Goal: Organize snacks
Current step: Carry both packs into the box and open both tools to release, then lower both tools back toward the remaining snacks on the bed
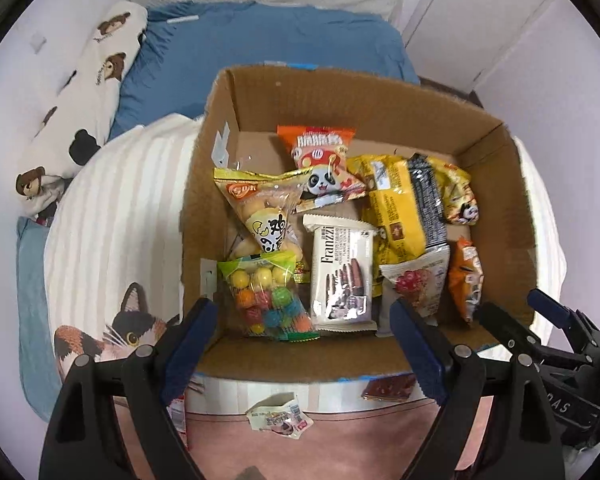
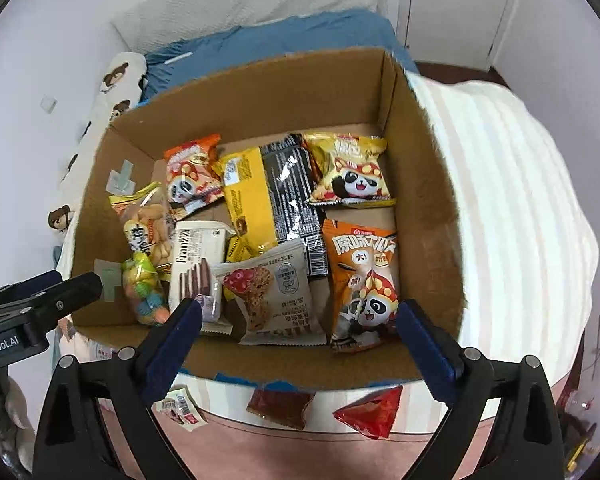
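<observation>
Left wrist view: blue-padded fingers (image 1: 190, 332) of the left gripper (image 1: 304, 334) spread wide, gripping nothing, above the near wall of the open brown cardboard box (image 1: 300, 354). Clear bag of coloured gumballs (image 1: 266, 296) and white Franzzi wafer pack (image 1: 342, 276) lay inside, just beyond that wall.

Right wrist view: right gripper (image 2: 300, 336) likewise released, empty. Best retreated straight upward, clear of the box rim. Shown only here: red triangular packet (image 2: 370, 412) outside the box, below its near wall.

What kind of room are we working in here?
Most likely a bedroom: the cardboard box of snacks sits on a bed, with a bear-print pillow and blue bedding behind it.
</observation>
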Demonstrator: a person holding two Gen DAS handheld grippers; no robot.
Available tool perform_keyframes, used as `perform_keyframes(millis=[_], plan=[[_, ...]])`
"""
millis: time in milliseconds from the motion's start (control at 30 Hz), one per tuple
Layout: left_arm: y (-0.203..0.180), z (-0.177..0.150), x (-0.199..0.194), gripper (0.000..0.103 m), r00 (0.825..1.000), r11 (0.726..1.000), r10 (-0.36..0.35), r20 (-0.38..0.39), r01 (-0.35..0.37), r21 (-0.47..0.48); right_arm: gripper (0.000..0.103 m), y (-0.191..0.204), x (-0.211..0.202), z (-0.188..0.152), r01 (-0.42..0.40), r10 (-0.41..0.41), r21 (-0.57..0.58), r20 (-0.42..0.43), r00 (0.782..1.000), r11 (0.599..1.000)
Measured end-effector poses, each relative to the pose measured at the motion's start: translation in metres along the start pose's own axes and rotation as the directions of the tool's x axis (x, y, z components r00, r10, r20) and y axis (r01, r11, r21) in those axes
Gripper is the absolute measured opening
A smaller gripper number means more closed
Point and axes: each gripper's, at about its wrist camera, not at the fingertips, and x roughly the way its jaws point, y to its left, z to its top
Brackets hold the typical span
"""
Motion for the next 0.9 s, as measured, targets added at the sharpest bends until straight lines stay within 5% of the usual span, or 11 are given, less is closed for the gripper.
perform_keyframes(millis=[267, 600, 900], plan=[[-0.014, -0.028, -0.056, 0.089, 0.984, 0.999, 0.036, 0.172, -0.041, 0.031, 0.099, 0.014, -0.057, -0.021, 0.013, -0.007, -0.043, 0.139, 0.99, 0.999], [-0.025, -0.067, -0.117, 0.089, 0.945, 0.998, 0.035, 0.326, -0.051, 0.043, 0.095, 0.02, -0.122, -0.059, -0.046, 0.052, -0.028, 0.259, 0.964, 0.999], [-0.006, -0.11, -0.094, 0.089, 0.947, 0.998, 0.057, 0.318, -0.052, -0.024, 0.094, 0.005, -0.109, -0.1, -0.129, 0.118, 0.041, 0.206, 0.971, 0.991]])
